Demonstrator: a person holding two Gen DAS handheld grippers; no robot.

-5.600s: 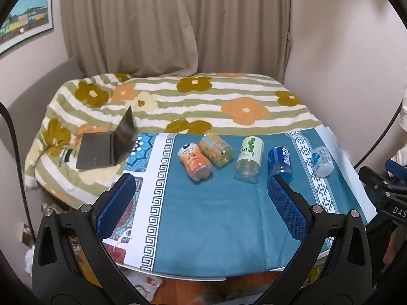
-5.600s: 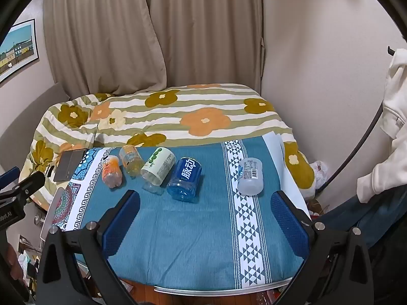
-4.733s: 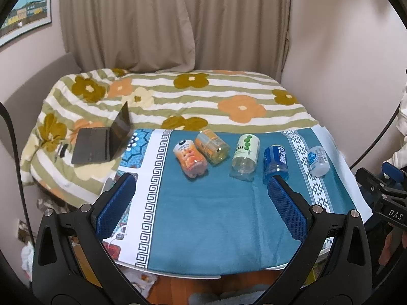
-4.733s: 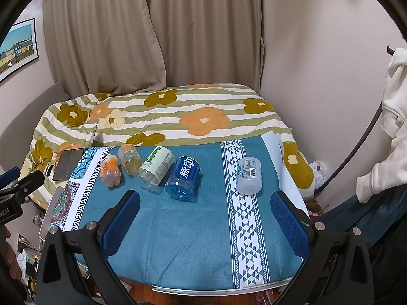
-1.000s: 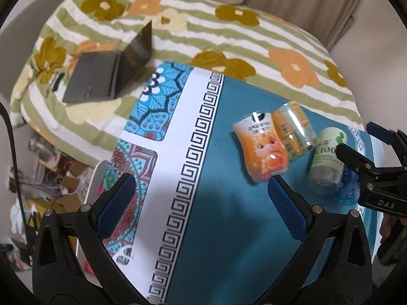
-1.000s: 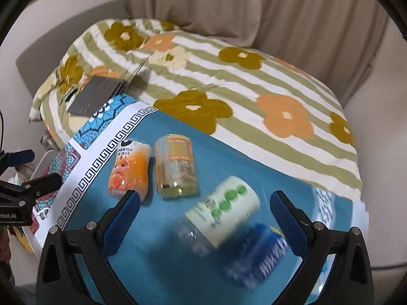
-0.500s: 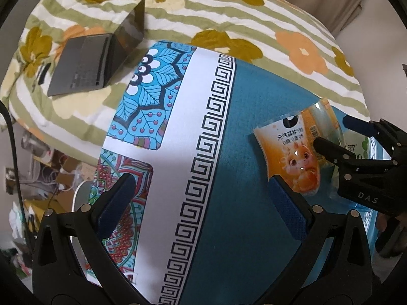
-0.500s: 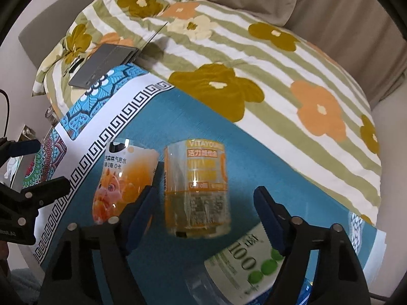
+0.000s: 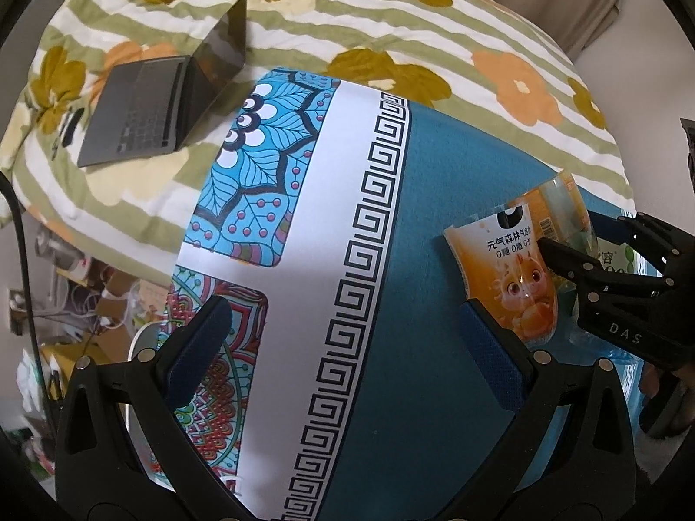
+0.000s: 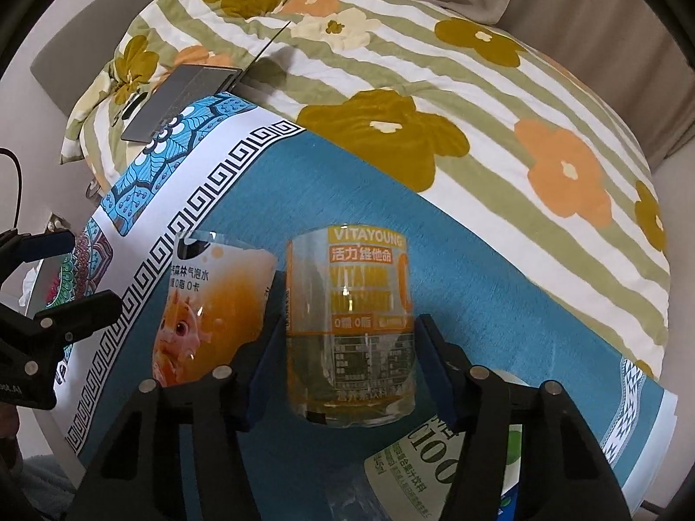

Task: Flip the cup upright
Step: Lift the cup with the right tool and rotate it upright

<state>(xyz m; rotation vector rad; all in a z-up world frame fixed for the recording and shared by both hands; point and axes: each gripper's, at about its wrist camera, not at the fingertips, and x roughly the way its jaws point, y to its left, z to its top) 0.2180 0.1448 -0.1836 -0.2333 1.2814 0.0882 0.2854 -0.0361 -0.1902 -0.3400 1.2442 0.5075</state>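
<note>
A clear cup with a yellow VITAYOUNG label [image 10: 349,321] lies on its side on the blue cloth [image 10: 347,182]. My right gripper [image 10: 347,338] has its two blue pads on either side of this cup, closing on it. An orange cup with a cartoon dragon [image 10: 208,308] lies on its side just left of it; it also shows in the left wrist view [image 9: 508,278]. My left gripper [image 9: 343,347] is wide open and empty above the patterned cloth, left of the orange cup. The right gripper shows at the right in the left wrist view [image 9: 608,252].
A white bottle with green dots [image 10: 438,451] lies at the lower right, a blue bottle partly hidden beneath it. An open laptop [image 9: 165,100] sits on the flowered bedspread [image 10: 478,87] behind the table. Clutter lies on the floor at the left [image 9: 78,286].
My right gripper has moved forward over the yellow-labelled cup and narrowed around it. My left gripper has drifted left and closer to the cloth, staying open.
</note>
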